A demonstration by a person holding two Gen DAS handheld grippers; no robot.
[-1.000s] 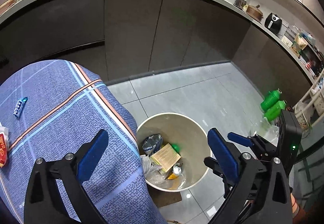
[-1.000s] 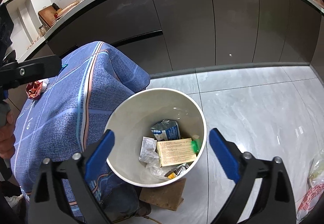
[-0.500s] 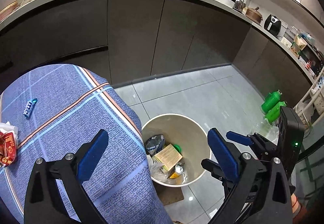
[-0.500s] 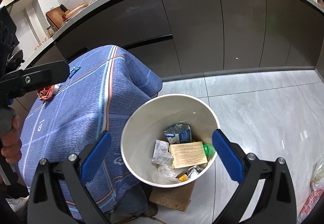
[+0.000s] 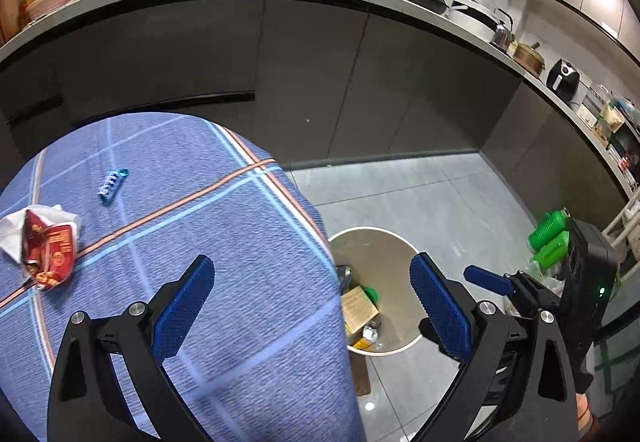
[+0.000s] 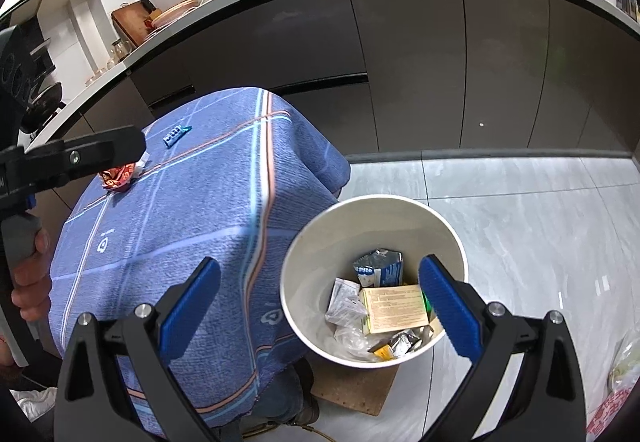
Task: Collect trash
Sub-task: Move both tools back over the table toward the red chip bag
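A red crumpled snack wrapper [image 5: 50, 252] lies on white tissue at the left of the blue-clothed table [image 5: 224, 242]. A small blue wrapper [image 5: 111, 183] lies farther back. A white trash bin [image 6: 372, 230] stands on the floor to the right of the table, holding a yellow box [image 6: 396, 308], a blue-and-silver packet and other wrappers. My left gripper [image 5: 312, 306] is open and empty above the table's right edge. My right gripper [image 6: 320, 306] is open and empty above the bin's near-left rim. The red wrapper [image 6: 118, 175] and blue wrapper [image 6: 176, 134] also show in the right wrist view.
Dark kitchen cabinets [image 5: 320, 74] and a crowded worktop curve behind. Two green bottles [image 5: 550, 240] stand on the grey tiled floor at the right. A cork board [image 6: 356, 386] lies under the bin. My left gripper's finger [image 6: 80, 158] crosses the right wrist view's left side.
Both grippers have drawn back and swung left, away from the bin, toward the table. The red wrapper has come further into the left wrist view. Both stay open.
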